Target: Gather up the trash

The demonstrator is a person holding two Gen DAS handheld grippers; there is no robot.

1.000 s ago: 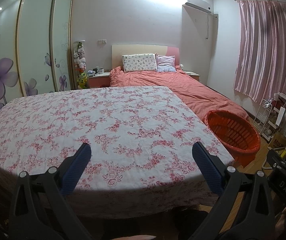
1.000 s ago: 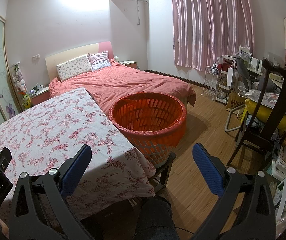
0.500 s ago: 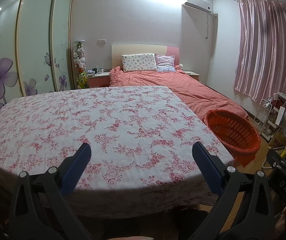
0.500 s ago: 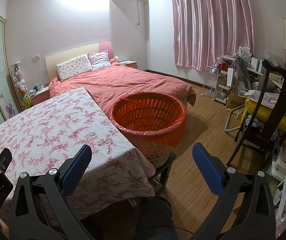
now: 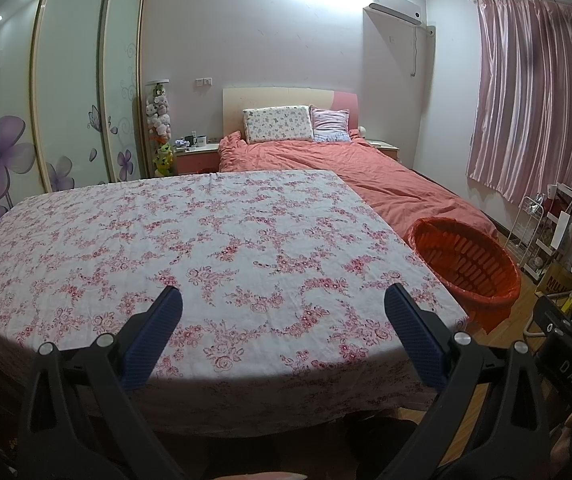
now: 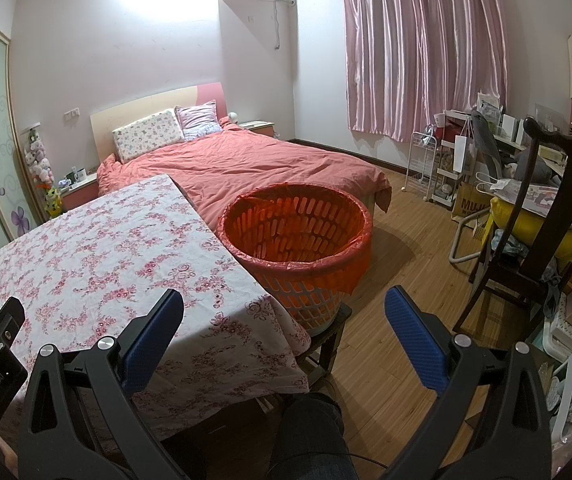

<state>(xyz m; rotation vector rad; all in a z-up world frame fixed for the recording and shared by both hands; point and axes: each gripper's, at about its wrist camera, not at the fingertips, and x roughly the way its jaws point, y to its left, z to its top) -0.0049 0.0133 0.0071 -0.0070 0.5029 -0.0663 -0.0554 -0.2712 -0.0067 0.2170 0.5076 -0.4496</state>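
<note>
An orange slatted basket lined with a red bag stands on a dark stool beside the table's right edge; it also shows in the left wrist view. I see no trash on the floral tablecloth. My left gripper is open and empty above the table's near edge. My right gripper is open and empty, held over the table's near right corner, in front of the basket.
A bed with a red cover lies behind the table. A dark wooden chair and cluttered shelves stand at the right. A wardrobe with flower doors lines the left wall. Wooden floor lies right of the basket.
</note>
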